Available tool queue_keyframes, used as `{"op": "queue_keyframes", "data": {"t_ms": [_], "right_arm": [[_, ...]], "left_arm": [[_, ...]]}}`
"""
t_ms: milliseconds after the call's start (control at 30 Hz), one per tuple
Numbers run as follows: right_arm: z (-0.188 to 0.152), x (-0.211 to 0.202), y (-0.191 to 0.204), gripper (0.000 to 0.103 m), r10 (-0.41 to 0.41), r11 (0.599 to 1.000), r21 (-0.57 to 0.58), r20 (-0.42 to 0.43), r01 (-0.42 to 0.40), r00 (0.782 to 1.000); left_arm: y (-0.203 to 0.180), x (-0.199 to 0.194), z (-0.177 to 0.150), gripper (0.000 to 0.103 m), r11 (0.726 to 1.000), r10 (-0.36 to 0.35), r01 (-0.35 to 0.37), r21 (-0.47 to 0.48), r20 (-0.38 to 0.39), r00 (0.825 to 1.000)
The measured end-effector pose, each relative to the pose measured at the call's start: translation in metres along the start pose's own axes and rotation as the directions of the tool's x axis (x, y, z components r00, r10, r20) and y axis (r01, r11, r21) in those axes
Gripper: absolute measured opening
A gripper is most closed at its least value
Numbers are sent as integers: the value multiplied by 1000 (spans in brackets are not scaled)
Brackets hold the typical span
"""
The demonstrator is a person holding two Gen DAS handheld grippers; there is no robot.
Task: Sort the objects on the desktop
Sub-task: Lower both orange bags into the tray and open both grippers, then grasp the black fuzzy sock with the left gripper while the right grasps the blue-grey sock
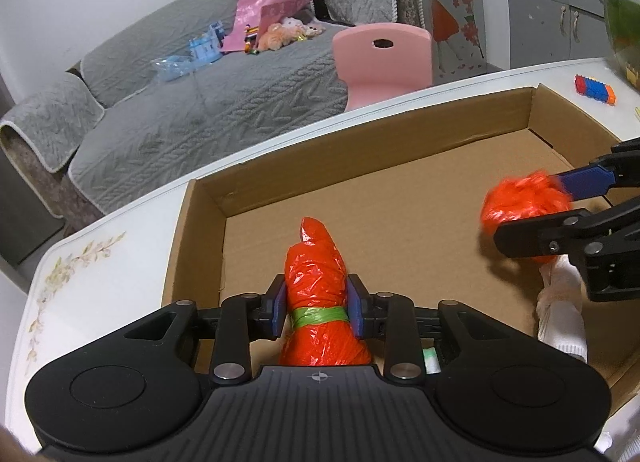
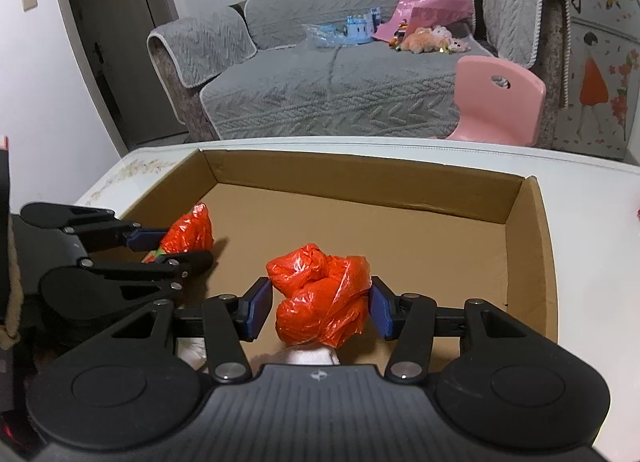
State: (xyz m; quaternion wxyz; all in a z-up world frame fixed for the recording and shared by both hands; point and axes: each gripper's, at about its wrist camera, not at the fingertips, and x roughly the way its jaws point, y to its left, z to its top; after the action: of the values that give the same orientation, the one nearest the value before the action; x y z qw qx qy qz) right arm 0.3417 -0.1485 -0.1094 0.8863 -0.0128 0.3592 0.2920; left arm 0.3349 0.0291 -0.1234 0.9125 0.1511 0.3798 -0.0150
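Two red bundles held over a cardboard box

The left gripper (image 1: 318, 308) clamps a red plastic roll (image 1: 320, 298) tied with a green band; the right gripper (image 2: 320, 312) squeezes a crumpled red bag (image 2: 322, 298). Both hang above the cardboard box (image 2: 532, 262) on the white table (image 1: 100, 274); grey sofa (image 2: 320, 89) and pink chair (image 2: 496, 101) stand beyond.

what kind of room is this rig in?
Most likely a home living room with a child around. A grey quilted sofa strewn with toys, a small pink chair and flower wall stickers sit behind the white table holding the cardboard box.
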Motion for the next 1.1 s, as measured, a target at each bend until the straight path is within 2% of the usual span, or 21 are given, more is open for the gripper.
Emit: {"op": "queue_keyframes", "data": {"t_ms": [100,133,167,233,400,567,800,933,1100], "right_arm": [[0,-1,0,53,-3,1000,-3,6,3,1000],[0,-1,0,55,-6,1000,-4,8,6,1000],[0,-1,0,58,-8,1000,-5,10,8,1000],[1,-2,0,59,-8,1000,-6,16,8,1000],[2,-11,1,72,-7,1000,-4,43,7,999],[4,-25,3,76,-8,1000,-8,78,9,997],[9,-53,-1,83,21,1000,1,136,-22,990],[5,-70,-3,87,82,997,-6,154,-82,985],[-8,-94,-5,97,241,970,-48,119,-237,963]], "left_arm": [[0,-1,-1,45,1000,7,-7,2,3,1000],[0,-2,-1,56,1000,3,-3,1,6,1000],[0,-3,-2,72,1000,0,0,0,9,1000],[-1,-4,-2,88,1000,17,-17,4,18,1000],[-2,-12,-1,91,1000,19,-20,12,36,999],[0,-24,-1,94,1000,26,-27,14,49,998],[2,-63,-2,97,999,35,-38,24,109,993],[9,-94,-4,103,998,50,-54,21,165,985],[29,-132,-18,103,999,34,-33,-8,197,980]]}}
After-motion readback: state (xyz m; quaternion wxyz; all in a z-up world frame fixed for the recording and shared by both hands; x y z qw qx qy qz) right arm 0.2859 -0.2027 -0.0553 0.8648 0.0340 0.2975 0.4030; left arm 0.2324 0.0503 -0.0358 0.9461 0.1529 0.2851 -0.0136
